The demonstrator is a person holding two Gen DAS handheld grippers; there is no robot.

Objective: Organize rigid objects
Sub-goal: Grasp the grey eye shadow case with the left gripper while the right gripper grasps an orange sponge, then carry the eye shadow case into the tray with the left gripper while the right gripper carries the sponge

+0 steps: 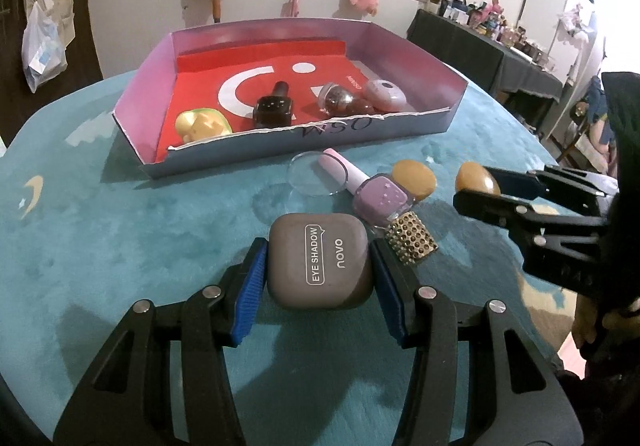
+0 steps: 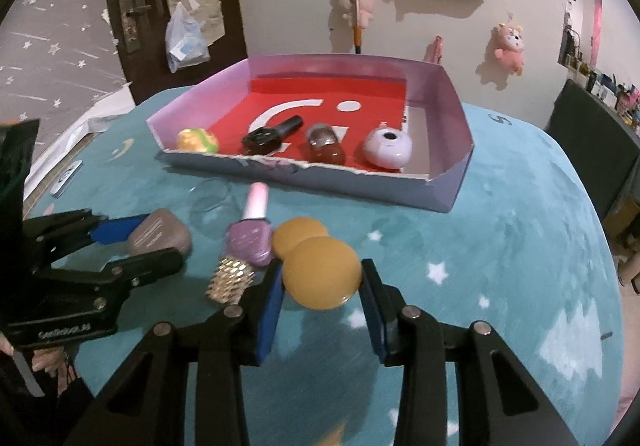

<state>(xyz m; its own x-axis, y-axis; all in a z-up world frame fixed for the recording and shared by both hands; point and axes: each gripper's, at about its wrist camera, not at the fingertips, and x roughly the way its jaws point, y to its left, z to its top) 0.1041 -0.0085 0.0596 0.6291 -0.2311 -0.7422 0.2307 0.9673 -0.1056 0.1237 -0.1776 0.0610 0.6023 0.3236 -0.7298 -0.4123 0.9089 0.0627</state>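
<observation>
A grey-brown eye shadow case (image 1: 318, 266) sits between the blue pads of my left gripper (image 1: 318, 274), which is shut on it just above the teal cloth. My right gripper (image 2: 322, 286) is shut on a round yellow disc (image 2: 320, 272), held slightly off the cloth. From the left wrist view that right gripper (image 1: 476, 186) reaches in from the right with the disc (image 1: 478, 176). A second yellow disc (image 2: 300, 236), a purple nail polish bottle (image 2: 250, 242) and a gold studded piece (image 2: 230, 280) lie between the two grippers.
A shallow lilac box (image 1: 280, 150) with a red lining stands behind, holding a yellow-green toy (image 1: 202, 124), a black bottle (image 1: 274, 108), a brown bottle (image 1: 340, 100) and a lilac round case (image 1: 386, 92). A clear round lid (image 1: 314, 174) lies before it.
</observation>
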